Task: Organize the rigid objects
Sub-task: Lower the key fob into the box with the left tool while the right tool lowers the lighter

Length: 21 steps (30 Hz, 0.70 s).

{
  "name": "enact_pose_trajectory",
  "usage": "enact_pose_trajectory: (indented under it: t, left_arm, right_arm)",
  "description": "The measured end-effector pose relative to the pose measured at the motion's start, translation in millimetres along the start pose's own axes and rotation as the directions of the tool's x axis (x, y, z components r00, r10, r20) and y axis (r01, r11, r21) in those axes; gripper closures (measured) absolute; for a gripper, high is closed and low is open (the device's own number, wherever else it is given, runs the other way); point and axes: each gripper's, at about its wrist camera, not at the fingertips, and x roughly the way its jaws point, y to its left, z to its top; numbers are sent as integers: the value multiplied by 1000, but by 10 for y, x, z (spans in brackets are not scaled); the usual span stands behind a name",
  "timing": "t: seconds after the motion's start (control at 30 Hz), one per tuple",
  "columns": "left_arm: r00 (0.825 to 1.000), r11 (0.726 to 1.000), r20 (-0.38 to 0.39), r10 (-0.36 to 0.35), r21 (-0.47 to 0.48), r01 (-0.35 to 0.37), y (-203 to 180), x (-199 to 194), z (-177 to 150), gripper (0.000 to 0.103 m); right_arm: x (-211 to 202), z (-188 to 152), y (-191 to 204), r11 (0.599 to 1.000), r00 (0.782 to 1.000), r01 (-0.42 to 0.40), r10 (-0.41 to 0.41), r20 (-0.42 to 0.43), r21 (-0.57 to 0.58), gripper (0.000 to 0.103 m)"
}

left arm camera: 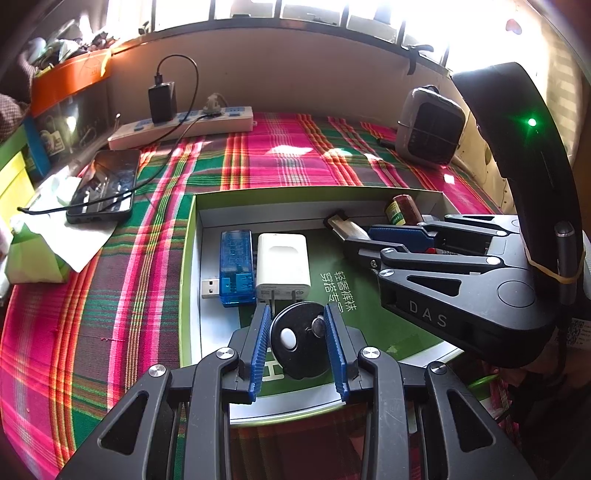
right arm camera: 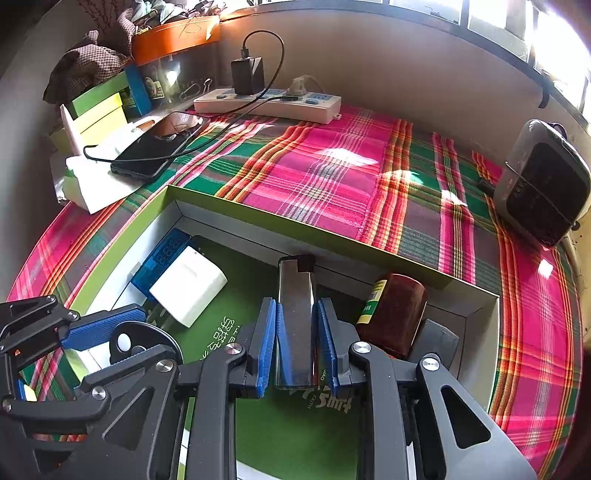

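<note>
Holding: left claw [left arm camera: 298, 332] pinches black key fob [left arm camera: 295, 341]; right claw [right arm camera: 297, 341] pinches lighter [right arm camera: 295, 317].
Placing: lower both flat into the box [right arm camera: 258, 225], clear of charger [right arm camera: 188, 286] and bottle [right arm camera: 397, 310].

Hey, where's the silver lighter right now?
The silver lighter is inside the green box, clamped between the right hand-held gripper pads, just left of the brown bottle.

A lived-in home is showing here, likely a table or bed by a window. A bright plaid cloth [right arm camera: 332, 166] is covering the surface, a phone [left arm camera: 101, 186] is charging from a power strip [right arm camera: 267, 101], and stacked boxes [right arm camera: 99, 107] with crumpled clothing are crowding the corner under sunlit window bars [left arm camera: 280, 11].
</note>
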Motion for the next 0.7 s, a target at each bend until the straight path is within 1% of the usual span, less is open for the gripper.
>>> enact_pose_trajectory:
  t: [0.53, 0.7]
  left_arm:
    - [1000, 1000, -4, 7, -7, -7, 11, -3, -1, 73]
    - [1000, 1000, -5, -2, -12, 2, 8, -15, 3, 70]
  right_arm:
    - [-10, -4, 7, 1000, 1000, 8, -8, 0, -5, 78]
    - [-40, -4, 4, 1000, 1000, 9, -9, 7, 3, 76]
